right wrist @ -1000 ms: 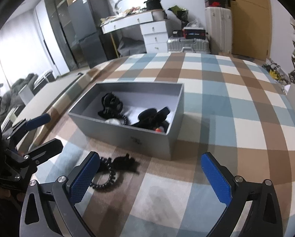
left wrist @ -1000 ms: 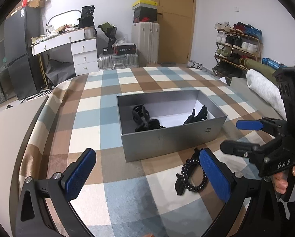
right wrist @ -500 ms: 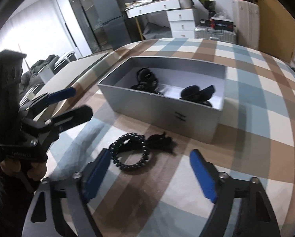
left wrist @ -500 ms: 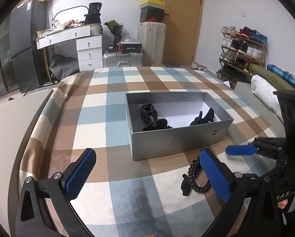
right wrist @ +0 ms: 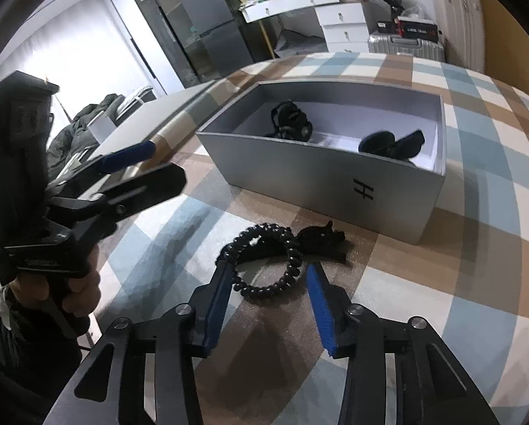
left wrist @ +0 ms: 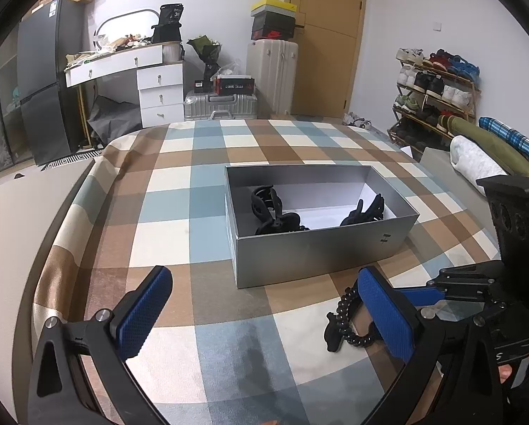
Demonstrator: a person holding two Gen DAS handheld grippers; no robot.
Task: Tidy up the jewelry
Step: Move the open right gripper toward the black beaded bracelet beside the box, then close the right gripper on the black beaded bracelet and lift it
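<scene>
A grey open box (left wrist: 321, 248) (right wrist: 321, 173) stands on the checked cloth and holds black hair clips (left wrist: 268, 209) (right wrist: 392, 143). A black spiral hair tie (right wrist: 264, 262) (left wrist: 346, 318) and a small black clip (right wrist: 323, 239) (left wrist: 333, 334) lie on the cloth in front of the box. My right gripper (right wrist: 268, 294) is open, low over the cloth, its fingers on either side of the hair tie. My left gripper (left wrist: 264, 311) is open and empty, left of the hair tie.
The checked cloth (left wrist: 179, 212) covers a bed. Beyond it are a white desk (left wrist: 137, 67), suitcases (left wrist: 275, 71), a door and a shoe rack (left wrist: 438, 92). A rolled white and green bundle (left wrist: 477, 159) lies at the right.
My right gripper has moved down and forward over the hair tie and its jaws have narrowed around it. My left gripper has drawn back slightly and stays open.
</scene>
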